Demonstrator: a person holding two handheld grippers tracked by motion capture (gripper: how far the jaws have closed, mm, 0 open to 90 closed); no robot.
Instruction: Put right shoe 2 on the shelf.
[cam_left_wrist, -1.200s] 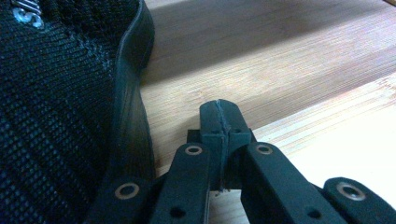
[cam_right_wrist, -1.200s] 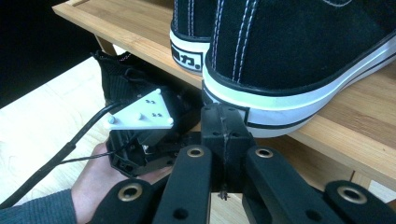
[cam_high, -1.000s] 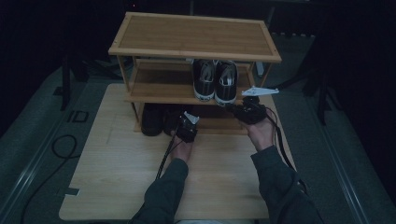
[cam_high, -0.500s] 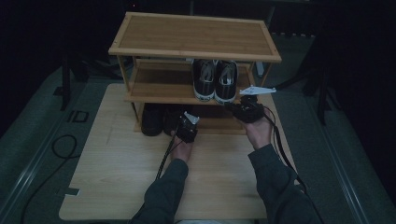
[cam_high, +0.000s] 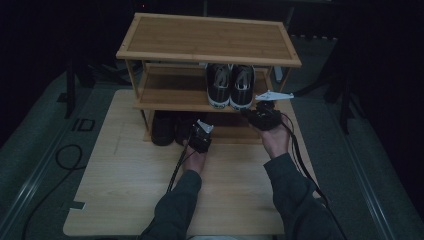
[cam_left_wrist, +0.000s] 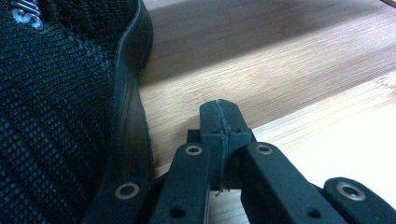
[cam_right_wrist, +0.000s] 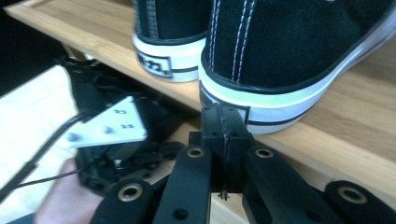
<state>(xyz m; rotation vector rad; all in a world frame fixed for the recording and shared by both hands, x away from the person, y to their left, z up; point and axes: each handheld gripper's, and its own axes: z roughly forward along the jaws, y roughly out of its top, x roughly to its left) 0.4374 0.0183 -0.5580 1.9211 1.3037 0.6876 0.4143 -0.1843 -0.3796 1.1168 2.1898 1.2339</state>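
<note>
Two sneakers (cam_right_wrist: 299, 60) just above right hand-held gripper (cam_right_wrist: 223, 122)

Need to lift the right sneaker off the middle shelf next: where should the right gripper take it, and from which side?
Probably the heel collar of the right sneaker. Its heel faces the shelf's open front, right ahead of the right gripper, so come straight in from the front. The white sole looks too wide to pinch; open the shut jaws and put one inside the collar, one outside.
</note>
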